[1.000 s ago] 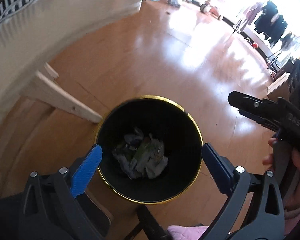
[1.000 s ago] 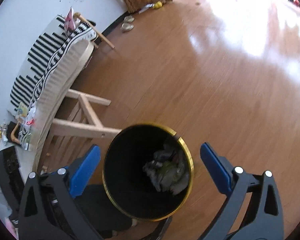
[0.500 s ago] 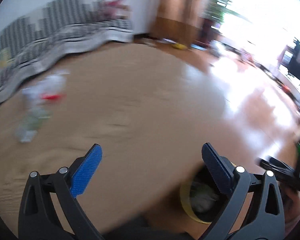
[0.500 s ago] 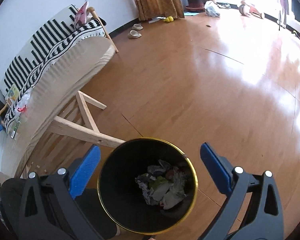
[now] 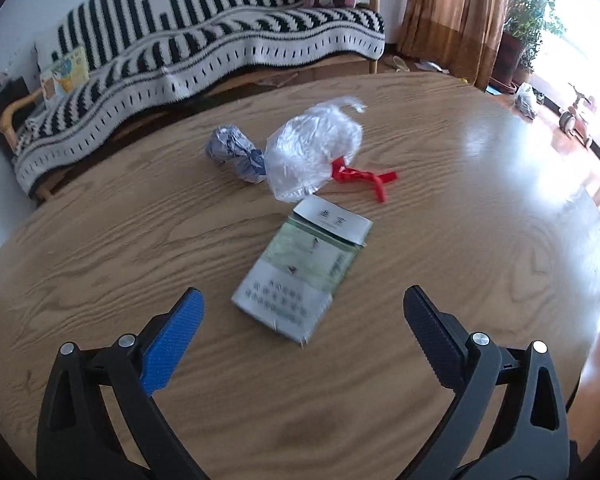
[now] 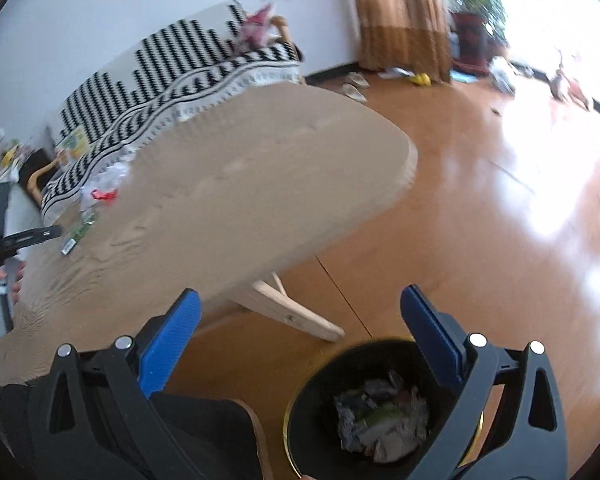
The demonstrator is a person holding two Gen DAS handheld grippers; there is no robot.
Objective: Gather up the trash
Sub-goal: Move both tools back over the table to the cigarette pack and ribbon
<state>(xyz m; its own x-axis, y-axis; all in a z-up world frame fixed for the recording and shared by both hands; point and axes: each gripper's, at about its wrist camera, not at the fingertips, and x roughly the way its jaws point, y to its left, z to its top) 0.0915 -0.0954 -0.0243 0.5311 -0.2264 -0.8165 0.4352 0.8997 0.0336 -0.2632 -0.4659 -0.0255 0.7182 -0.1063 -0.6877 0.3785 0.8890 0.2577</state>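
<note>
Left wrist view: the left gripper hovers over the wooden tabletop, fingers wide apart and empty. A flattened carton lies between them toward the middle, with a clear plastic bag, red ribbon and crumpled wrapper nearer the far edge.

Right wrist view: the right gripper, fingers apart, hangs above the black bin on the floor beside the tabletop's edge, crumpled trash inside it.

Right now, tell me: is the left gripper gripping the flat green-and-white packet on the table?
No. The left gripper has its jaws wide open with nothing between them, and the packet lies flat on the table ahead of them.
</note>
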